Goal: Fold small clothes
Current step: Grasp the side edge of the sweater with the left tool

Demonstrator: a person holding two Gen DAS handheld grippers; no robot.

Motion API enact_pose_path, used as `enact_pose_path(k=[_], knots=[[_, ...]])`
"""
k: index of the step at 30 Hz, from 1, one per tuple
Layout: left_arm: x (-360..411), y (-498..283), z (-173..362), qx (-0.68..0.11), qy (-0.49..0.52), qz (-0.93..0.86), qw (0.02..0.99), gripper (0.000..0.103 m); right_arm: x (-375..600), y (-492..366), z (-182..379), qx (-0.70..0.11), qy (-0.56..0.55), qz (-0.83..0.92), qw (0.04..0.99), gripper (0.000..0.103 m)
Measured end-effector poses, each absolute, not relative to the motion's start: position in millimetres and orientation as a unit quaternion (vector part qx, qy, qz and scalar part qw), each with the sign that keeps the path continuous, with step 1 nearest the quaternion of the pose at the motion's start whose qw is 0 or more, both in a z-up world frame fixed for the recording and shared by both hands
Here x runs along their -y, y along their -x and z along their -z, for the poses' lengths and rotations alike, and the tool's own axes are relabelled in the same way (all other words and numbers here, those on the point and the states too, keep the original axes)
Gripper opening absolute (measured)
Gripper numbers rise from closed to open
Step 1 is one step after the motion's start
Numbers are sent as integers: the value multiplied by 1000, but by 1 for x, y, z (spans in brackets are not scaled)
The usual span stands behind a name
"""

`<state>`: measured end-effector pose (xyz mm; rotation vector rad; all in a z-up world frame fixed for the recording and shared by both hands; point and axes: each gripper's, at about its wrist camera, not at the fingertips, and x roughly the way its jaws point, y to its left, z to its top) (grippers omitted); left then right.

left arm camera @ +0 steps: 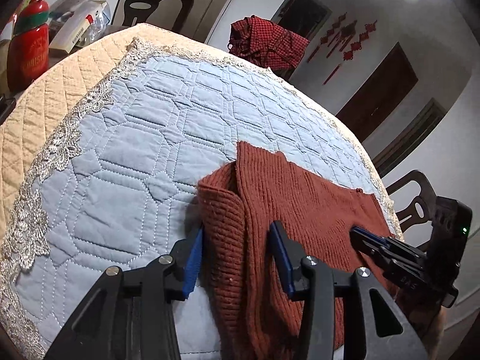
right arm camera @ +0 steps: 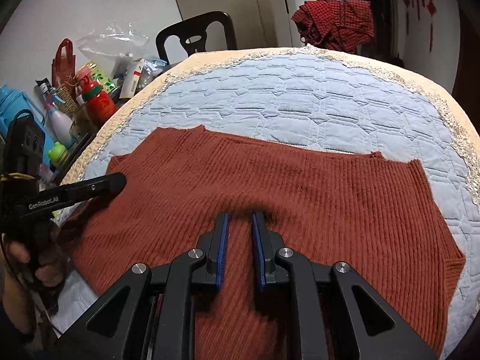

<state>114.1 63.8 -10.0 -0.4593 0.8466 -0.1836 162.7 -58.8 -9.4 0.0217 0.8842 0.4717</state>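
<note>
Left wrist view has the left tongs [left arm camera: 237, 249] half open astride a rolled edge of the sweater [left arm camera: 300, 198], pads not pressing, so that fold may spring back. Right tongs [right arm camera: 240, 234] stand narrow over the sweater's middle, apparently holding nothing; a drag there could ruck the knit on the quilt [right arm camera: 300, 99].

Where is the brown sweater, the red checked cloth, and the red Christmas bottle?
brown sweater [right arm camera: 300, 198]: right wrist view, on its flat ribbed middle.
red checked cloth [right arm camera: 336, 21]: right wrist view, on the middle of the crumpled heap.
red Christmas bottle [left arm camera: 28, 51]: left wrist view, on its red body.
</note>
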Motion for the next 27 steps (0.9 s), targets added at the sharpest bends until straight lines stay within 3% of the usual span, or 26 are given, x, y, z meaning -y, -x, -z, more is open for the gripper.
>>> enact_pose_path(k=[13,21,27], knots=[[-62,-89,16,-417,277,136,855,45,51,-172,13,-429,-3,-216,877,17],[-57,-98,17,-410,250,118,869,30,45,-191,9,-443,15,-193,875,17],[-64,-96,20,-408,263,121,866,27,46,-204,4,-456,-3,-184,871,17]])
